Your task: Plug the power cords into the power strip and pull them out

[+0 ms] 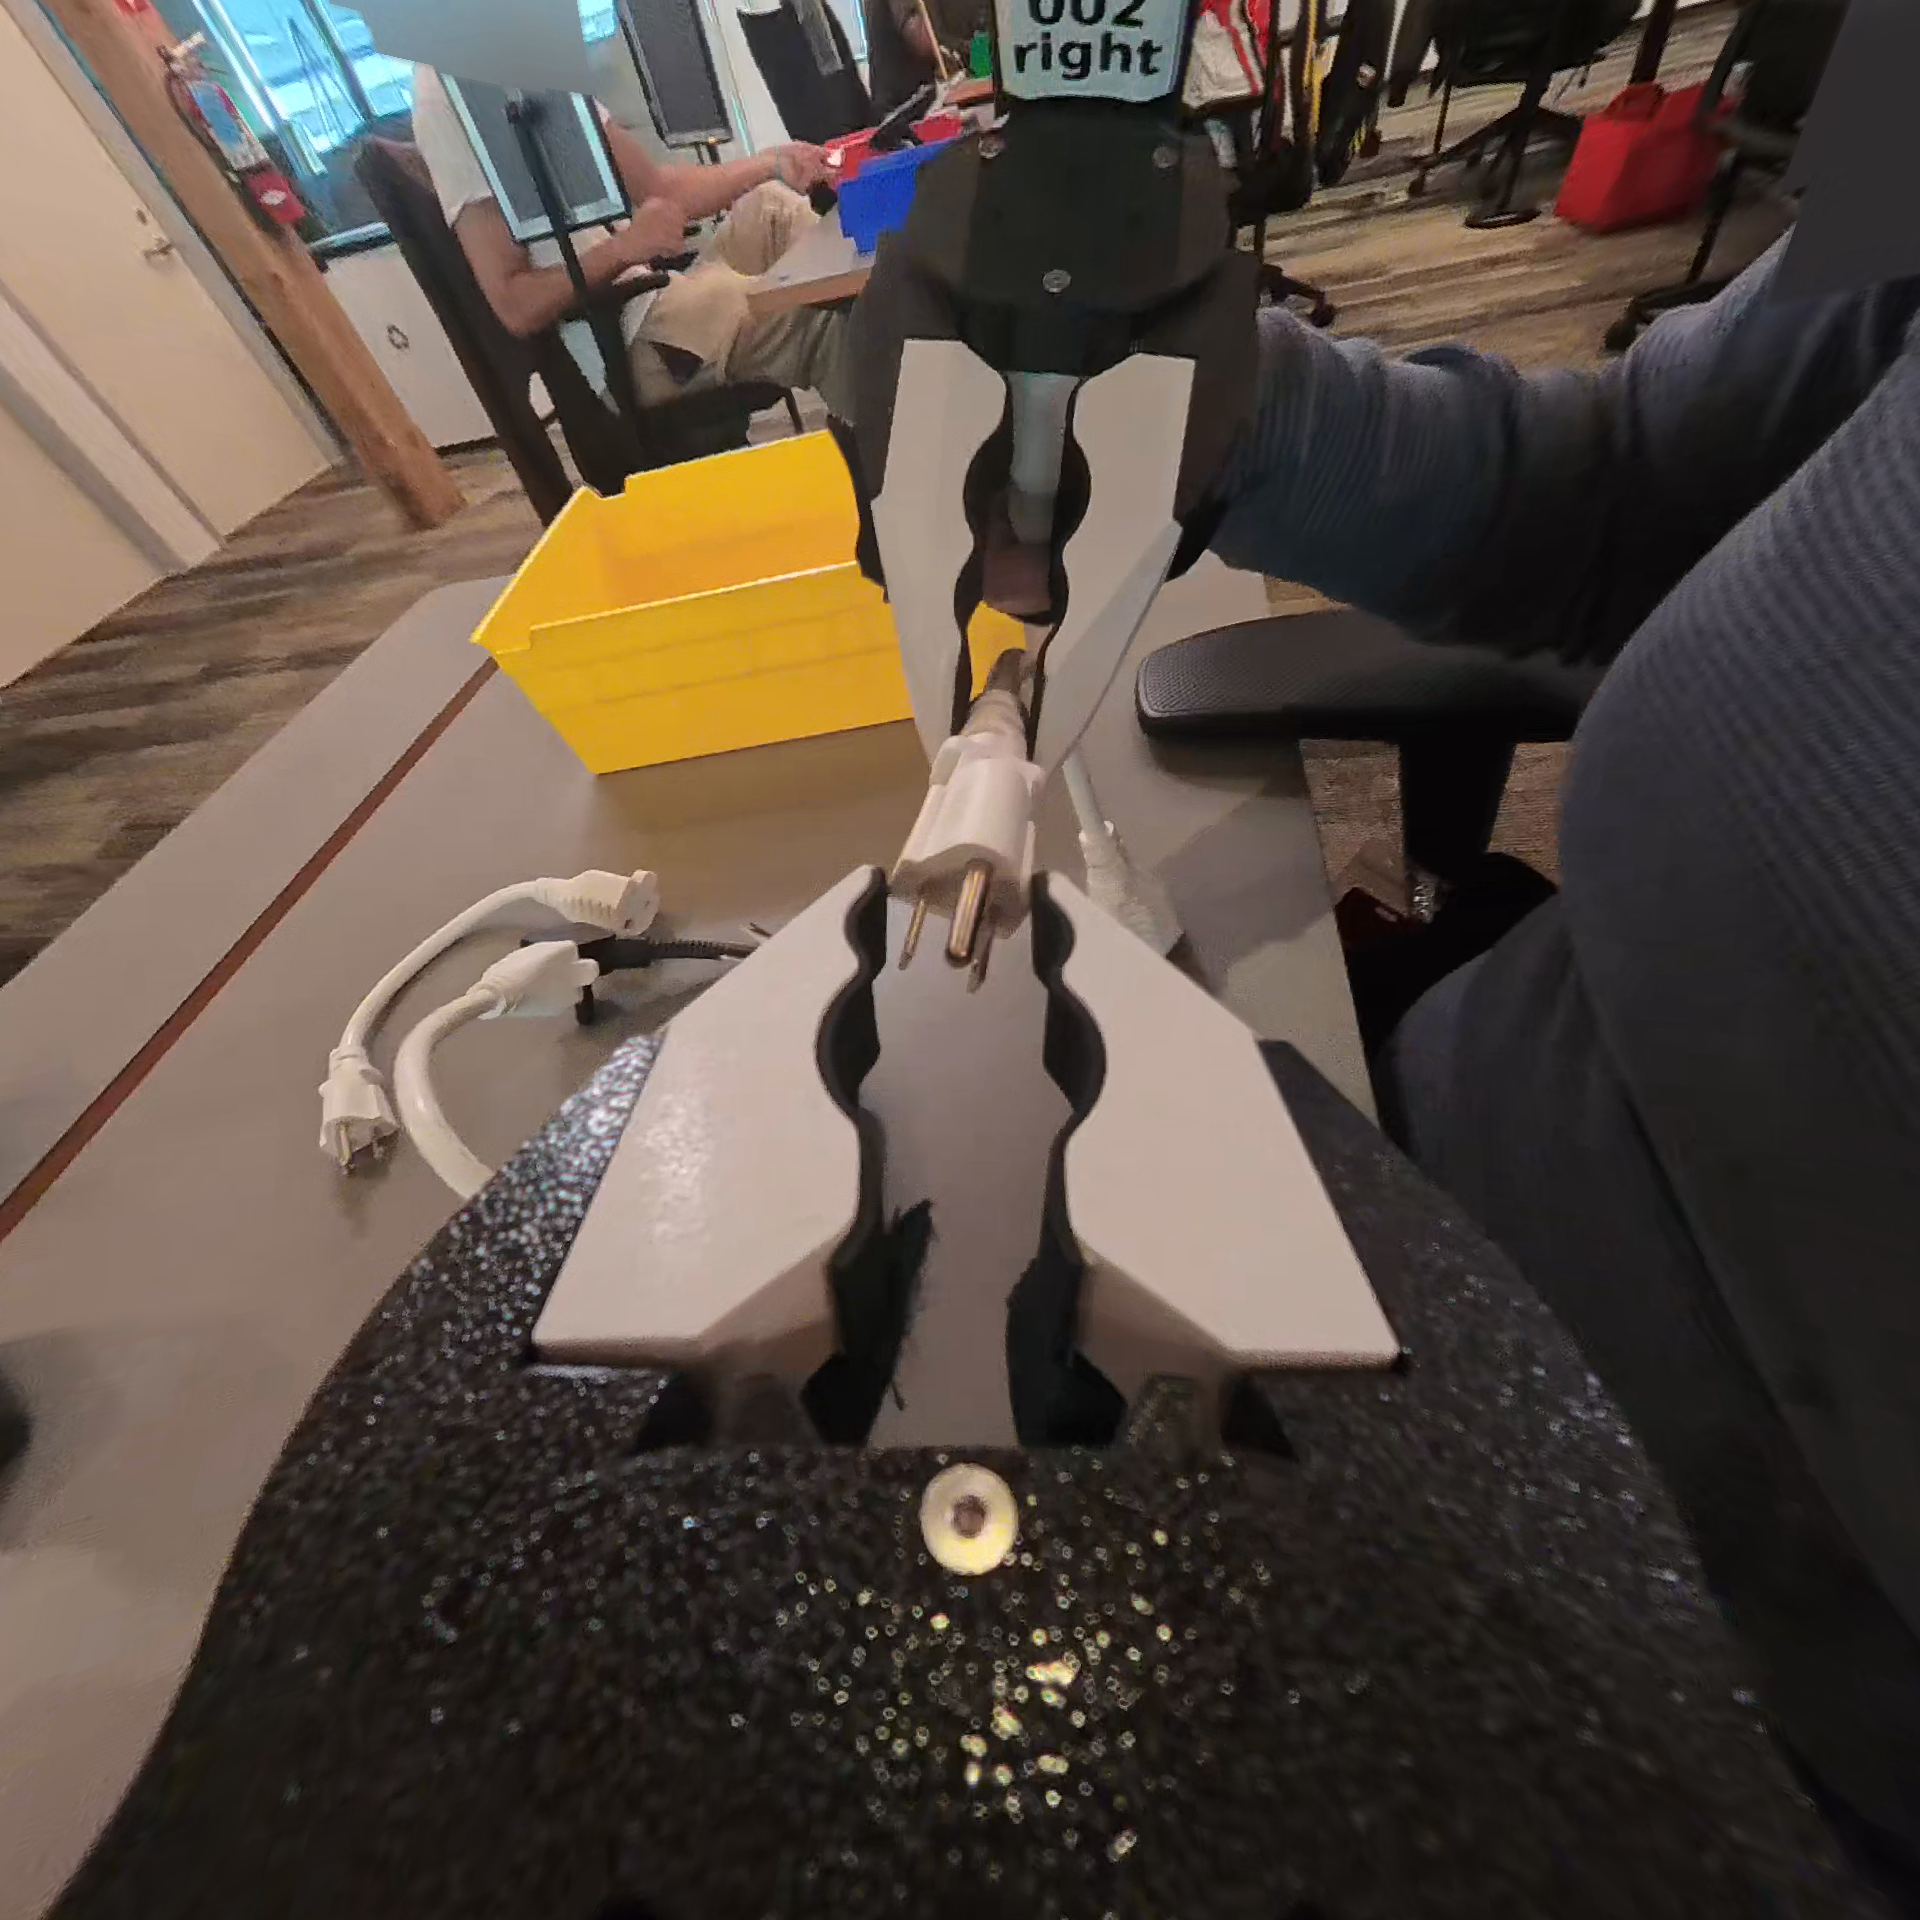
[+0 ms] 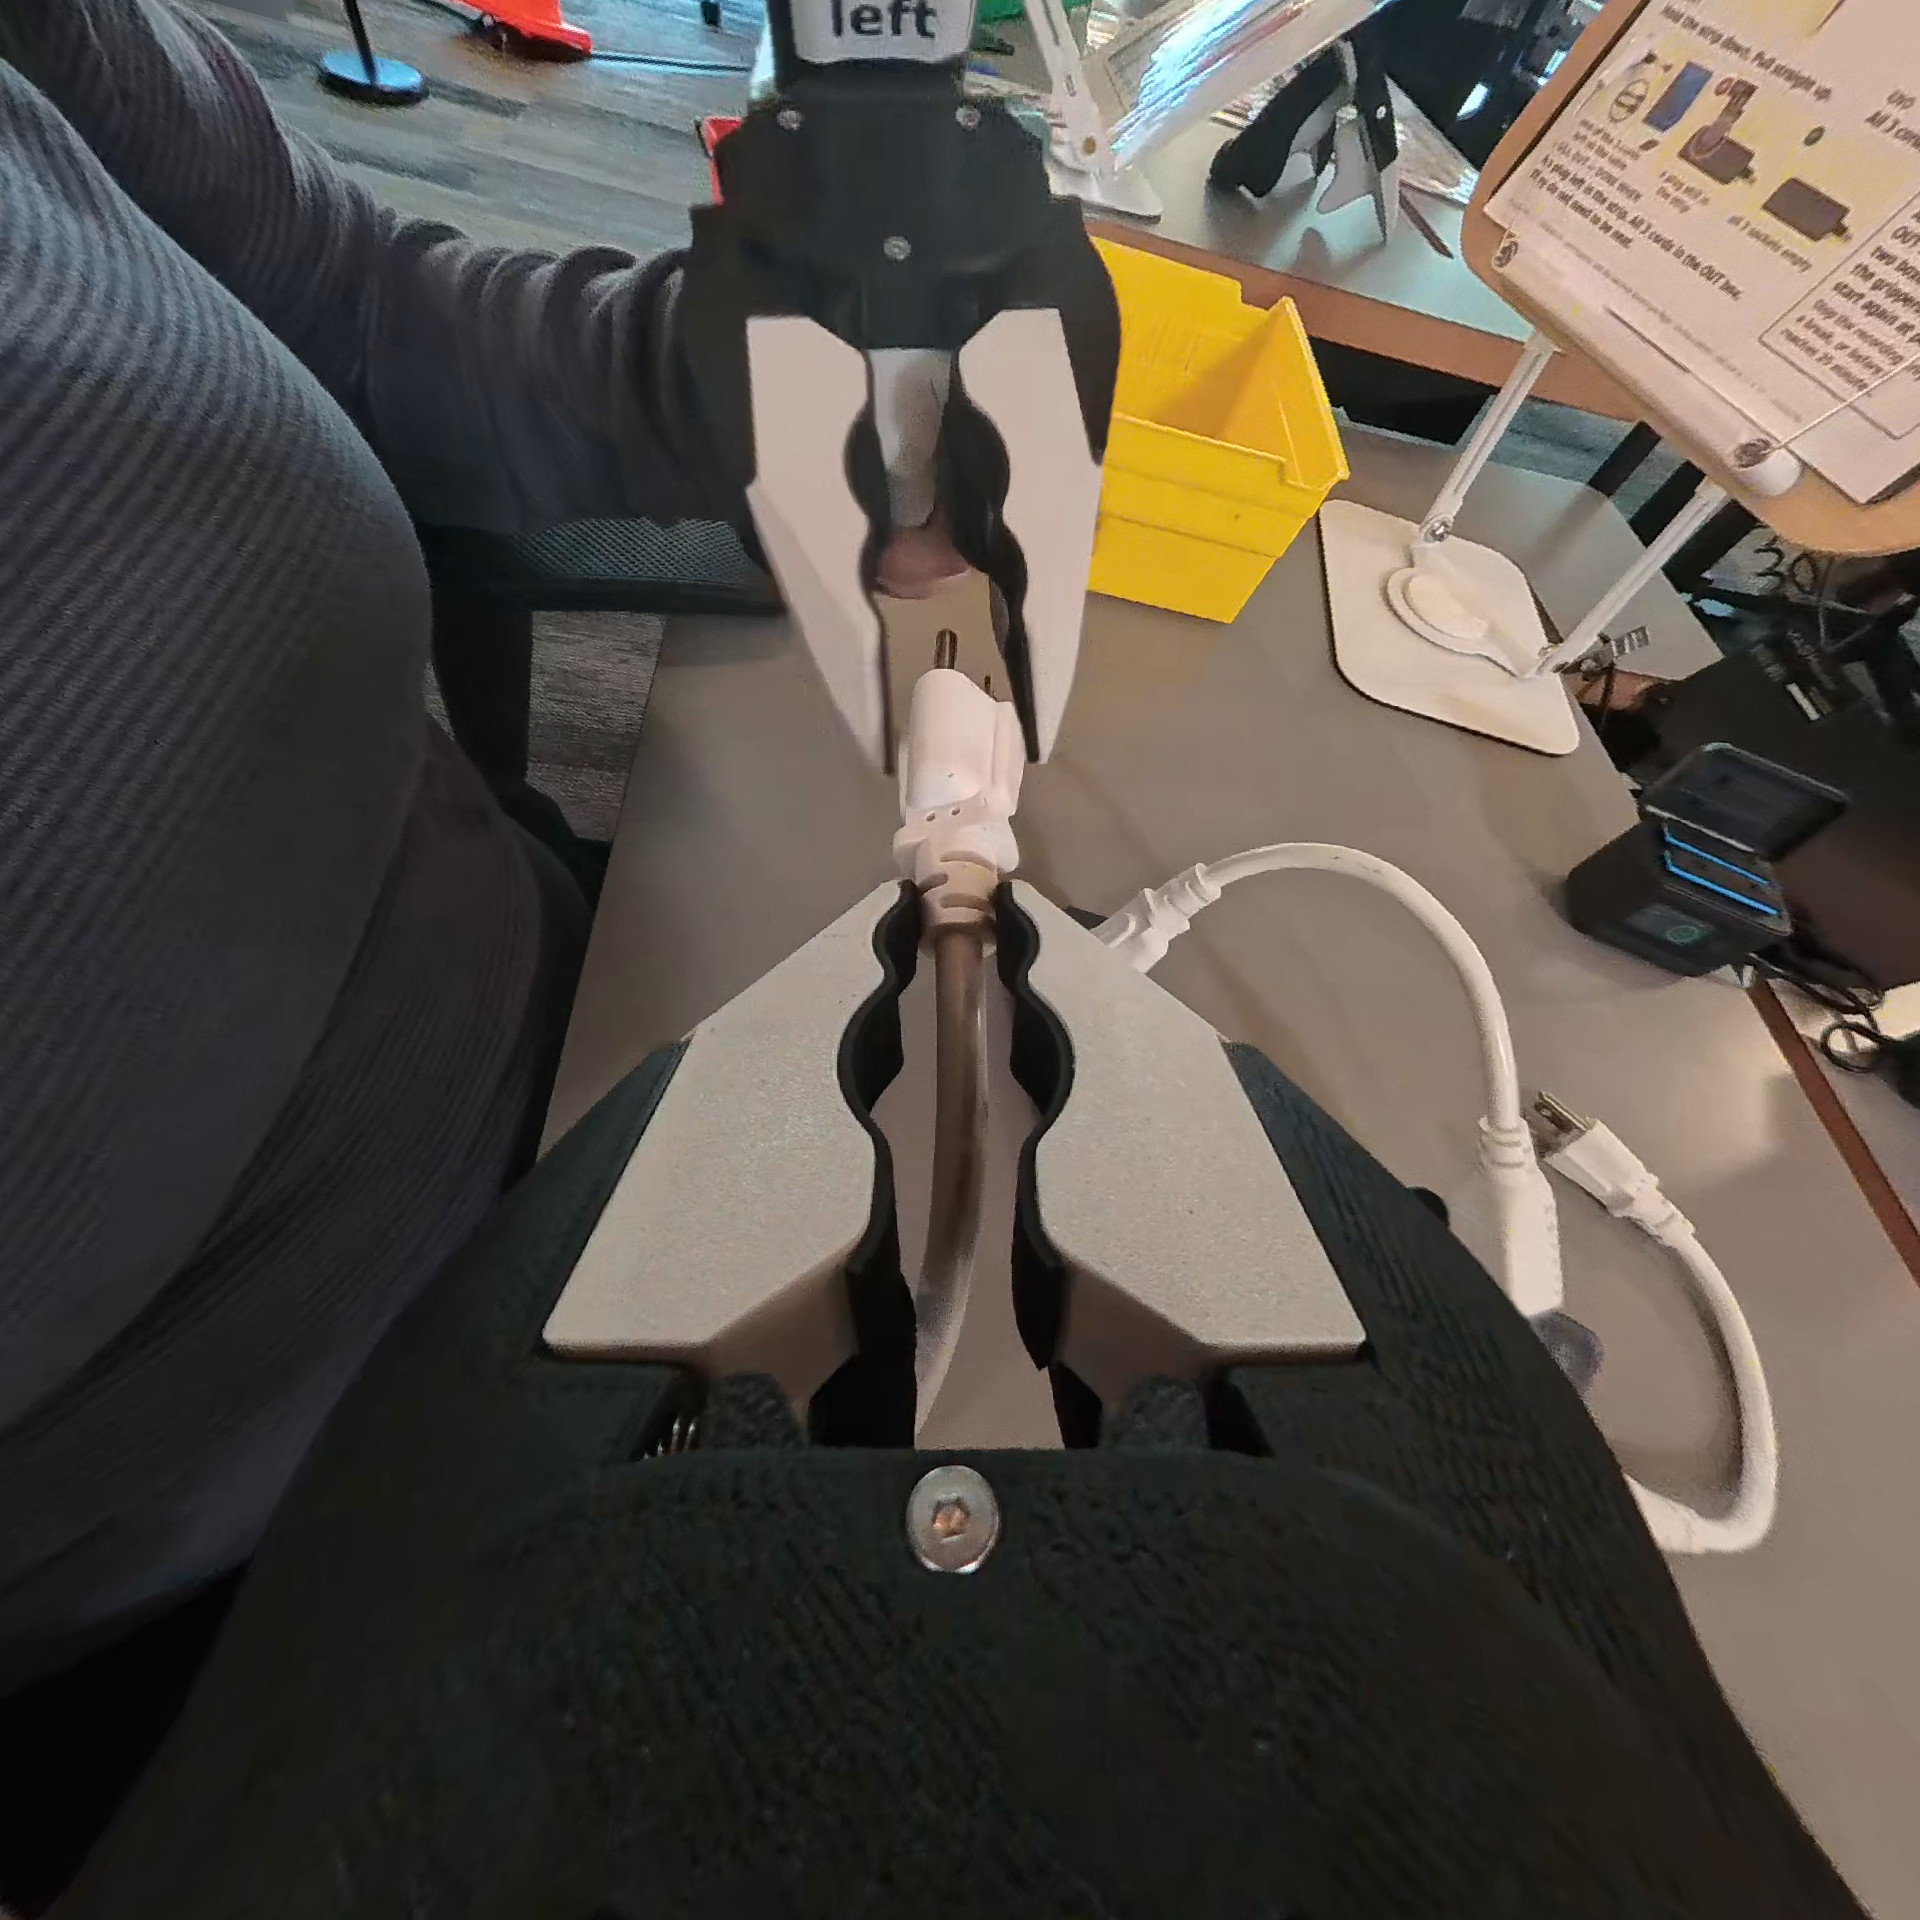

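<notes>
My right gripper (image 2: pixel 956 914) is shut on the cord just behind a white three-prong plug (image 2: pixel 954 769) and holds it above the table. In the left wrist view it (image 1: pixel 997 717) comes in from the top, with the plug (image 1: pixel 971 821) pointing its prongs at me. My left gripper (image 1: pixel 961 914) is open, and the plug's prongs sit between its fingertips. In the right wrist view the left gripper (image 2: pixel 956 727) faces me with its jaws apart on either side of the plug's front end. No power strip shows in either view.
Short white cords (image 1: pixel 416 1029) (image 2: pixel 1475 997) and a black cable (image 1: pixel 644 951) lie on the grey table (image 1: pixel 260 831). A yellow bin (image 1: pixel 707 623) (image 2: pixel 1195 457) stands behind. A white stand base (image 2: pixel 1455 613) and a black device (image 2: pixel 1704 862) are at right. The person's sleeve (image 1: pixel 1558 499) and a chair armrest (image 1: pixel 1299 675) are close. The grippers are tip to tip, or close to it.
</notes>
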The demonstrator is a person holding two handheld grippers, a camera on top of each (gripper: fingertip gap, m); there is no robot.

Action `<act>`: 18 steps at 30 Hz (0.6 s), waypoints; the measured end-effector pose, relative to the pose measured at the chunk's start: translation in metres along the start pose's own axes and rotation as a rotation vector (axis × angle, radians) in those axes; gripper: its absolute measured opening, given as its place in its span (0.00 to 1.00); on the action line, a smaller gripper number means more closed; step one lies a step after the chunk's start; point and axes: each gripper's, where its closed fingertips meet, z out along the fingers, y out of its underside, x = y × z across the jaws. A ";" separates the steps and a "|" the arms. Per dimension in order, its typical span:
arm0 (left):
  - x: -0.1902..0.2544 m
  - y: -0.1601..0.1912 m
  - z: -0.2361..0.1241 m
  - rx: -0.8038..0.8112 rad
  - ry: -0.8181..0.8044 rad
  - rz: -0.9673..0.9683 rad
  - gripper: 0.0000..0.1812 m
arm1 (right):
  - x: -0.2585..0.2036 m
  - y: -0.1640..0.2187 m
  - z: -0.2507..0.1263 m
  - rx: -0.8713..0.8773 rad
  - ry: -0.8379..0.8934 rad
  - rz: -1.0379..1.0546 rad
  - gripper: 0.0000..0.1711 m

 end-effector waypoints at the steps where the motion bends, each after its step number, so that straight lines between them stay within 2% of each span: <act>1: -0.001 0.001 -0.001 0.009 -0.009 0.011 0.14 | 0.000 0.000 0.002 0.008 0.001 0.013 0.08; 5: -0.004 0.003 -0.005 0.038 -0.082 0.113 0.14 | 0.001 -0.002 0.007 0.103 -0.057 0.226 0.09; 9: -0.005 0.005 -0.006 0.049 -0.153 0.263 0.14 | 0.000 0.001 0.013 0.194 -0.179 0.513 0.29; 11: -0.007 0.008 -0.005 0.039 -0.164 0.262 0.14 | 0.003 0.001 0.016 0.239 -0.176 0.557 0.31; 14: -0.010 0.006 -0.007 0.072 -0.189 0.281 0.14 | 0.007 0.003 0.021 0.251 -0.104 0.515 0.32; 18: -0.003 0.007 -0.005 0.066 -0.258 0.521 0.14 | 0.000 -0.002 0.021 0.274 -0.167 0.603 0.33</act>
